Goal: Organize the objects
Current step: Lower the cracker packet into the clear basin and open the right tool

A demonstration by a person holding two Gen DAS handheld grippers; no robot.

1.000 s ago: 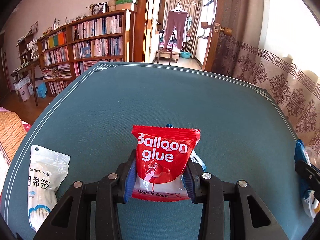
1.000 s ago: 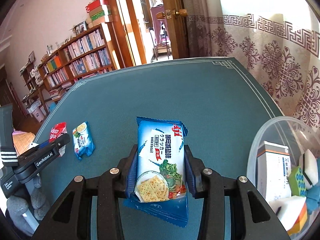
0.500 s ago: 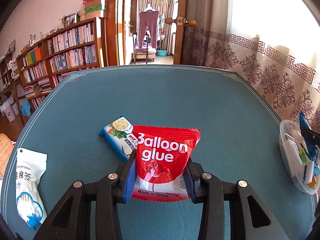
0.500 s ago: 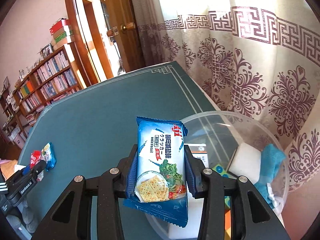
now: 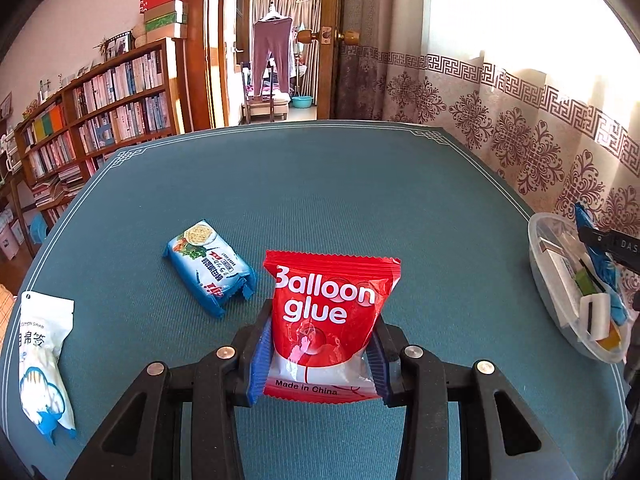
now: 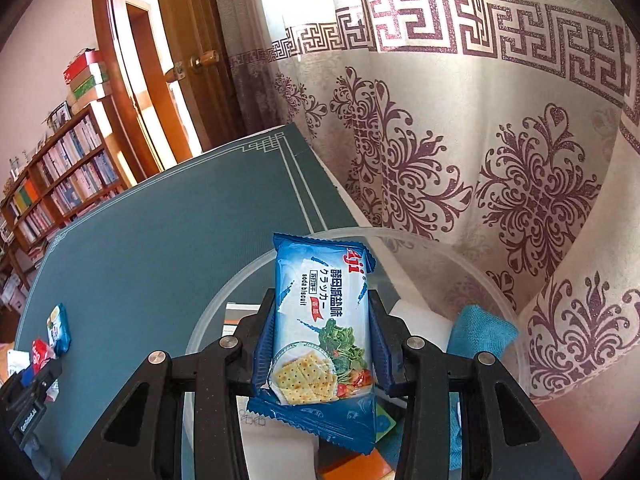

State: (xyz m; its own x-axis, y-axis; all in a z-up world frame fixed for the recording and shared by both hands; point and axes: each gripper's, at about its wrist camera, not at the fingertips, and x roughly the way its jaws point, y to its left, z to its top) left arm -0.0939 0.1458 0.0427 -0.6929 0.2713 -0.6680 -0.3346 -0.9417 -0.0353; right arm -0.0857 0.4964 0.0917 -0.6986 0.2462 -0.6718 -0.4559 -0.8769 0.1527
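Cracker pack point(image 6: 322, 332) at frame centre, clamped upright in right gripper point(image 6: 320, 344), above clear tub point(image 6: 496, 292) holding blue cloth point(image 6: 480, 330) at lower right. Glue packet point(image 5: 328, 322) at lower centre, pinched in left gripper point(image 5: 318, 354) over green bench point(image 5: 320, 200). Second cracker pack point(image 5: 210, 266) lying left of it; swab bag point(image 5: 42, 364) at far lower left.

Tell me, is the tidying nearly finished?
About halfway. Done: the clear tub already holds a blue cloth and boxes. In hand: the right claw holds a cracker pack over the tub; the left claw grips the balloon glue. Left: another cracker pack and cotton swabs lie on the table.
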